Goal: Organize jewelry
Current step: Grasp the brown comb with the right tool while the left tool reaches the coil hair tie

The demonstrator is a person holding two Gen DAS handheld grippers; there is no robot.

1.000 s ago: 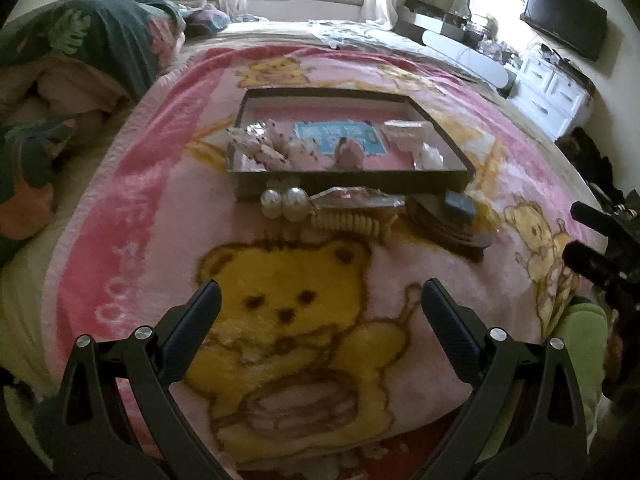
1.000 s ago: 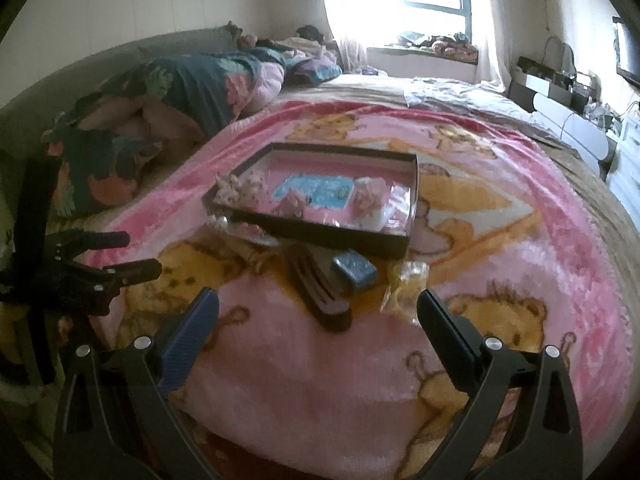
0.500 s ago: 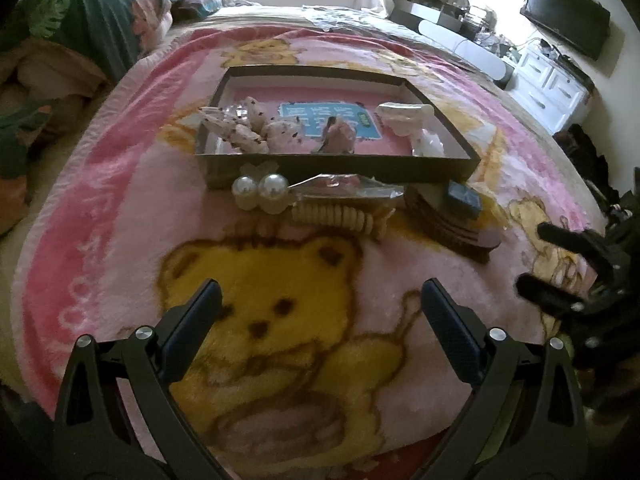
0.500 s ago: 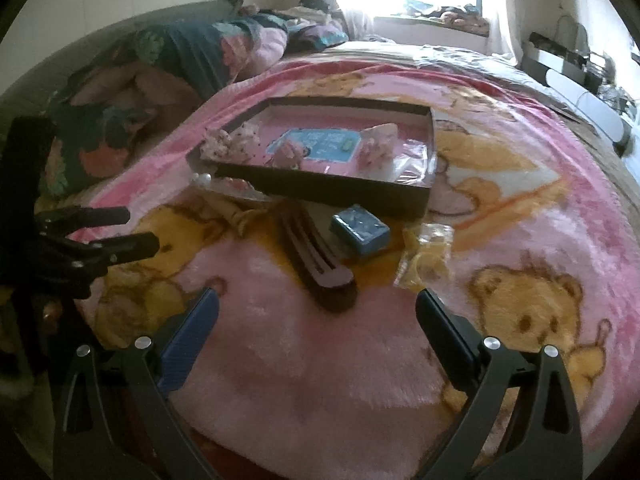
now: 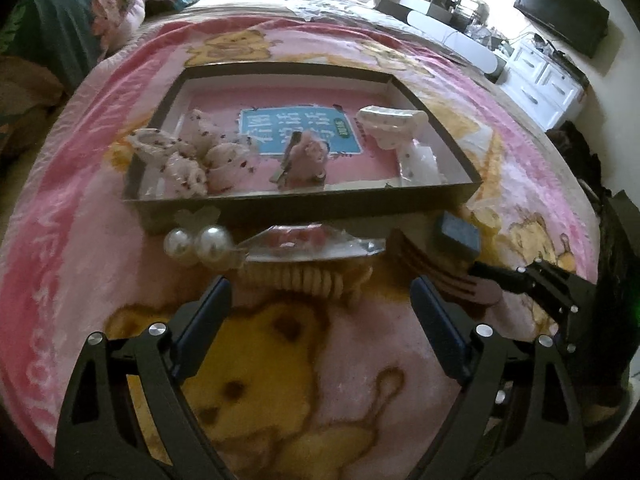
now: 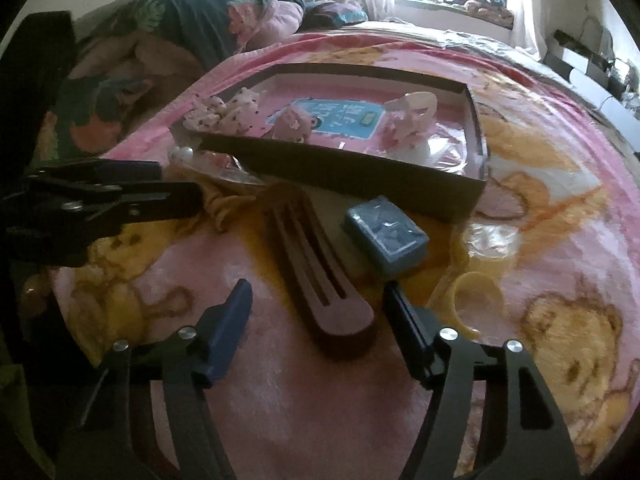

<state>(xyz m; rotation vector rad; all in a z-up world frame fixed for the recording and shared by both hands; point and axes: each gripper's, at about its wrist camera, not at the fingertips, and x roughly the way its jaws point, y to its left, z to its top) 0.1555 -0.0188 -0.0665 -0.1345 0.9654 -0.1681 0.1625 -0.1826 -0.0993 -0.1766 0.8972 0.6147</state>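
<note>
A dark shallow tray (image 5: 304, 204) on the pink bear blanket holds several fabric hair pieces. In front of it lie two pearl balls (image 5: 198, 246), a clear packet (image 5: 304, 240) and a cream beaded bracelet (image 5: 296, 278). My left gripper (image 5: 320, 296) hovers just short of the bracelet, jaws closing with nothing between them. In the right wrist view a dark brown hair clip (image 6: 320, 276) lies with its near end between the closing jaws of my right gripper (image 6: 318, 294); the pads stand clear of it. A blue box (image 6: 386, 238) sits beside the clip.
A yellow ring in a clear packet (image 6: 476, 300) lies right of the clip. The left gripper (image 6: 160, 188) reaches in from the left in the right wrist view, the right gripper (image 5: 520, 280) from the right in the left. Piled bedding (image 6: 180, 28) lies behind.
Both grippers have come forward and down towards the items in front of the tray. The right jaws have narrowed clearly around the clip's end; the left jaws have narrowed slightly.
</note>
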